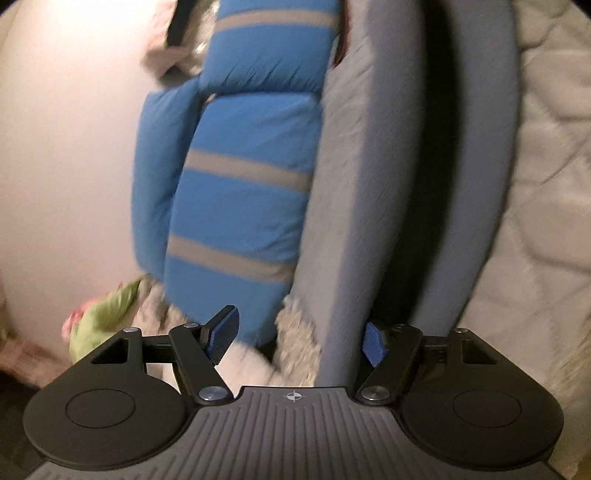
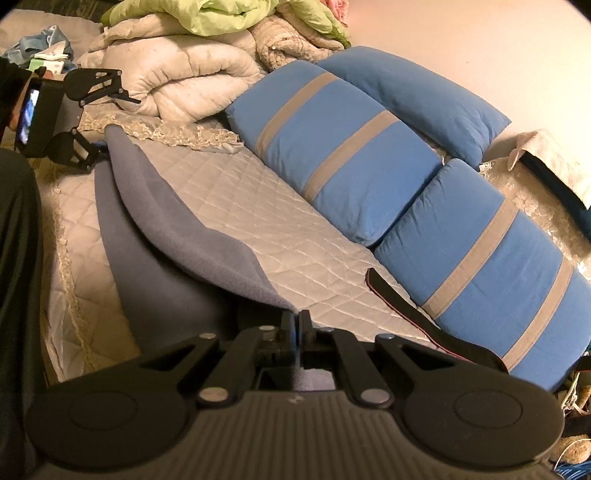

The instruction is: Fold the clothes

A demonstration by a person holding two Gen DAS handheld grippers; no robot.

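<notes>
- Left wrist view: left gripper (image 1: 297,338) sits closest, jaws apart, nothing pinched. The figure has levelled off, so no opening motion to report.
- Right blue pad (image 1: 373,343) sits just beside the edge of the grey-blue fleece garment (image 1: 369,184); contact is not clear through the blur. Left pad is free, over pale fuzzy fabric.
- Garment runs as a raised fold from the right pad up through the frame, dark shadow in its crease.
- Blue pillows with grey stripes (image 1: 240,192) lie left of the garment; quilted cream bedcover (image 1: 546,184) lies to its right. Green fabric (image 1: 99,321) shows at lower left.
- Right wrist view: right gripper (image 2: 295,325) is clamped together on a corner of the garment (image 2: 177,236), fabric pinched between the pads.
- Garment stretches from that corner across the bedcover (image 2: 258,206) to the left gripper (image 2: 94,122) at far left, lifted edge draped between the two.
- Left gripper is held by a person's hand in a dark sleeve (image 2: 13,85).
- Striped pillows (image 2: 351,155) line the far side of the bed; a dark strap (image 2: 406,310) lies on the bedcover beside them.
- Rolled cream duvet (image 2: 177,70) and green blanket (image 2: 229,18) are piled at the back.
</notes>
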